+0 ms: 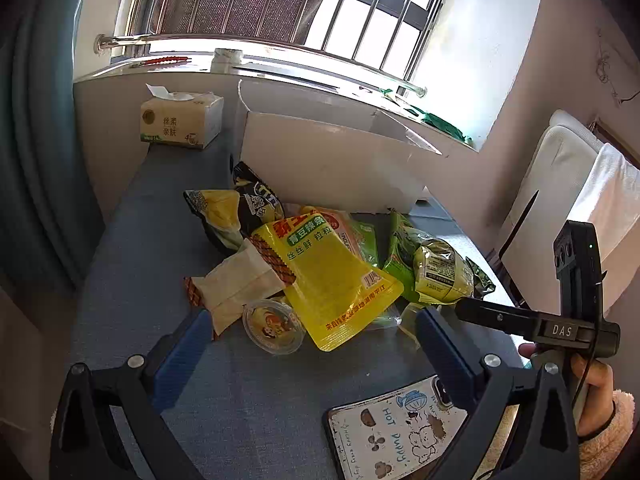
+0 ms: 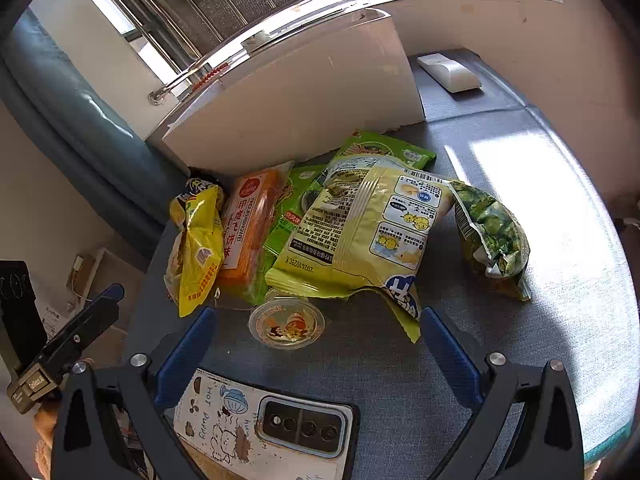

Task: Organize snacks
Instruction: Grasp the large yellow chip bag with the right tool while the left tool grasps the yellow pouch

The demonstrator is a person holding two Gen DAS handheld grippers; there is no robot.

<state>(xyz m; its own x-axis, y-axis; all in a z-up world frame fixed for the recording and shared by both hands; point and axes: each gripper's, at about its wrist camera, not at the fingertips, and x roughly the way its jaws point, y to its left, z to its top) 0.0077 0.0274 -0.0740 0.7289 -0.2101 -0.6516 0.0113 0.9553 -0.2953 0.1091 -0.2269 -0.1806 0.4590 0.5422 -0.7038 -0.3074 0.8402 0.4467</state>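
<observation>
A pile of snack packs lies on the blue-grey table in front of a white open box [image 1: 320,160]. In the left wrist view I see a yellow pouch [image 1: 332,280], a black-and-yellow bag [image 1: 224,212], a white wrapped pastry [image 1: 236,280], a small jelly cup [image 1: 274,326] and green bags [image 1: 436,268]. My left gripper [image 1: 316,340] is open, just short of the cup. In the right wrist view my right gripper [image 2: 318,336] is open, with the jelly cup [image 2: 286,326] between its fingers. Behind it lie a pale green bag [image 2: 368,232], an orange pack [image 2: 250,228], the yellow pouch [image 2: 200,248] and a green pea bag [image 2: 496,236].
A phone in a cartoon case [image 1: 396,436] lies at the table's near edge, also in the right wrist view [image 2: 264,424]. A tissue pack [image 1: 182,120] stands at the back left. A white remote [image 2: 450,72] lies behind the box. The right gripper shows at the right [image 1: 532,324].
</observation>
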